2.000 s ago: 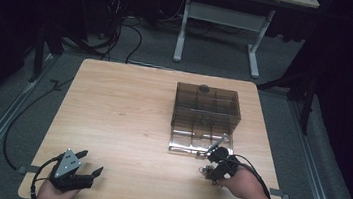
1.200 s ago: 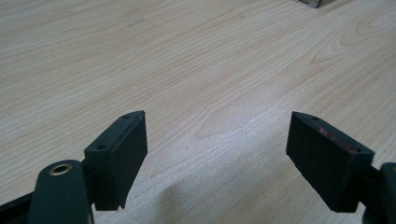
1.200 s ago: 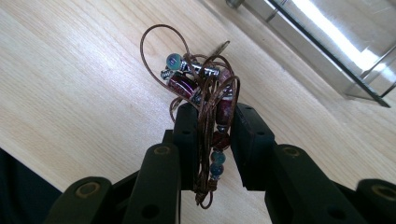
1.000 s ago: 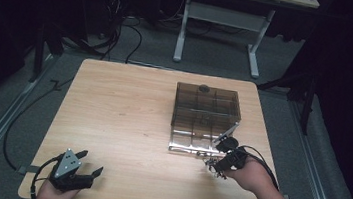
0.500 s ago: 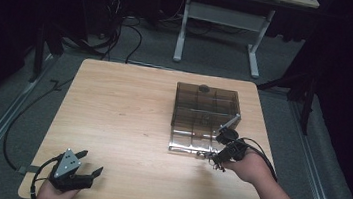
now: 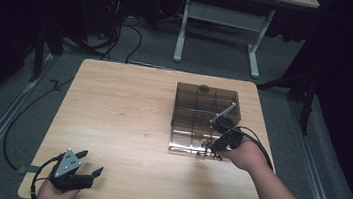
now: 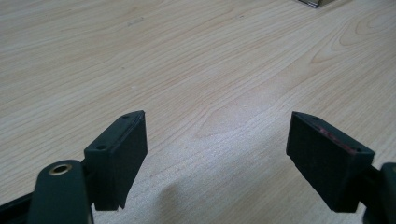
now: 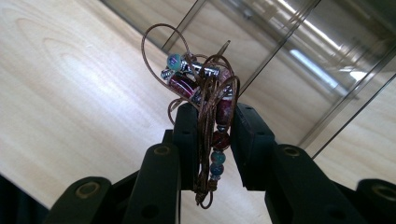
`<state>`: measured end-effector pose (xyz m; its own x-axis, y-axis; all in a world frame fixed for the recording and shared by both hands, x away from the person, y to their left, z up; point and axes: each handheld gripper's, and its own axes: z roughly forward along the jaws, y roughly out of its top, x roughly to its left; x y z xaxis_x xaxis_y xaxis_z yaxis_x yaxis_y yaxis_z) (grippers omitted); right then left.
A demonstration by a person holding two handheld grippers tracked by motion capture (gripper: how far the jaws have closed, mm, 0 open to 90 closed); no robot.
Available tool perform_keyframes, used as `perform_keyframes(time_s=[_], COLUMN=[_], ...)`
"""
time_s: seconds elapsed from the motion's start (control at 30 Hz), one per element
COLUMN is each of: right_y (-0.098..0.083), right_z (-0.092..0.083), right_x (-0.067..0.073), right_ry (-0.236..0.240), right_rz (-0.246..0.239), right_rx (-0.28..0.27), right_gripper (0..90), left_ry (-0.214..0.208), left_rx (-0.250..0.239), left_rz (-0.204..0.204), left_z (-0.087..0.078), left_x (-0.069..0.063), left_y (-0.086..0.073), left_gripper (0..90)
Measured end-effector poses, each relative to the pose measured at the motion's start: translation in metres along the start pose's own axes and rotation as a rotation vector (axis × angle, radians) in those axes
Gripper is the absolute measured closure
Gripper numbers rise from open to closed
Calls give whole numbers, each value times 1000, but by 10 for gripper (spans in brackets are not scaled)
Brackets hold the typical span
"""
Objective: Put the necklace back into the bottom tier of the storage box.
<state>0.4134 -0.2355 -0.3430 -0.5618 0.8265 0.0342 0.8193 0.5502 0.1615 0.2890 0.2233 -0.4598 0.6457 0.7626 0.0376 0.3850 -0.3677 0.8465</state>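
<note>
Nearest to me, my left gripper [image 6: 78,171] rests at the desk's [image 6: 122,118] front left corner, its blunt black fingers [image 7: 119,156] spread wide with only pale wood grain between them. Farther right, my right gripper [image 8: 212,140] has its matte fingers [image 8: 187,140] pinched on a beaded bracelet [image 8: 205,93]: thin brown cord looped in a tangle, strung with glossy maroon, turquoise and silvery metal beads. The cord hangs down between the pads, while the bundle of loops sits above the fingertips. Just beyond stands a smoky translucent plastic organizer box [image 6: 203,112], rectangular, divided into compartments, on the desk's right half.
</note>
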Motion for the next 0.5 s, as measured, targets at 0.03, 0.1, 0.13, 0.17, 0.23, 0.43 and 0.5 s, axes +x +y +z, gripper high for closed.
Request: perform_keyframes(time_s=[0.03,0.1,0.13,0.17,0.23,0.43,0.5], right_y=[5,7,13,15,18,37,41], right_z=[1,1,2,3,4,13,17], right_x=[-1,0,-1,-1,-2,-4,-4], right_ry=[1,-5,-9,-11,-10,-26,-32], right_rz=[3,10,2,3,0,1,2], right_rx=[-5,-2,-6,-6,-5,-2,3], right_gripper=[725,724,725,724,725,725,725], left_ry=[2,2,1,1,0,0,0], left_rx=[-3,-6,-4,-4,-4,-7,-7], left_rz=[-1,-1,-2,-2,-3,4,6], left_z=[0,0,0,0,0,0,0], left_x=[0,0,0,0,0,-1,-1], left_y=[0,0,0,0,0,0,0], left_gripper=[208,208,208,208,208,208,208])
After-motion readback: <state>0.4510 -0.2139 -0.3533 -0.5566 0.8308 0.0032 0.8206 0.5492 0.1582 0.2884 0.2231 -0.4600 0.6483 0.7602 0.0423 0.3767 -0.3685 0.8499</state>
